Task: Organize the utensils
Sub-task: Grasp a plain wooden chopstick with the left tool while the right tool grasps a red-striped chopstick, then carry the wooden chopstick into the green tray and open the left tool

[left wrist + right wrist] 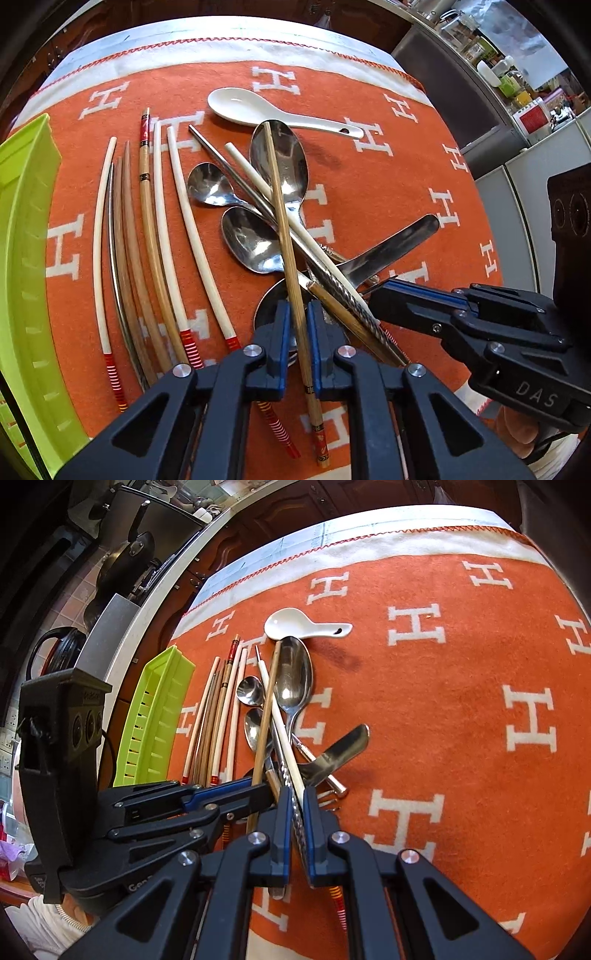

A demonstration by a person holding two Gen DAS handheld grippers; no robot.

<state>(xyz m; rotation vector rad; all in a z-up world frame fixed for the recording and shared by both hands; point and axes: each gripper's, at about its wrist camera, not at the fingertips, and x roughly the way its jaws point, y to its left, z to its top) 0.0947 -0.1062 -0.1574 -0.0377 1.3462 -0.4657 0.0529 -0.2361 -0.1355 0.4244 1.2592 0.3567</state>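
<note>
A pile of utensils lies on an orange cloth [369,192]. My left gripper [298,310] is shut on a long bamboo chopstick [279,206] that crosses a big steel spoon [282,155]; the same gripper [267,788] and bamboo chopstick [266,716] show in the right wrist view. My right gripper [297,797] is shut on a steel chopstick [297,823] with a twisted end. A white chopstick [275,709] lies on top and runs in between the same pads. In the left wrist view the right gripper [373,297] meets the steel chopstick [347,295] from the right.
A lime-green slotted tray [26,221] sits at the cloth's left edge, with several sorted chopsticks [147,229] beside it. A white ceramic spoon [251,107] lies beyond the pile, two small steel spoons [208,184] within it. A counter with pans [125,554] stands past the table.
</note>
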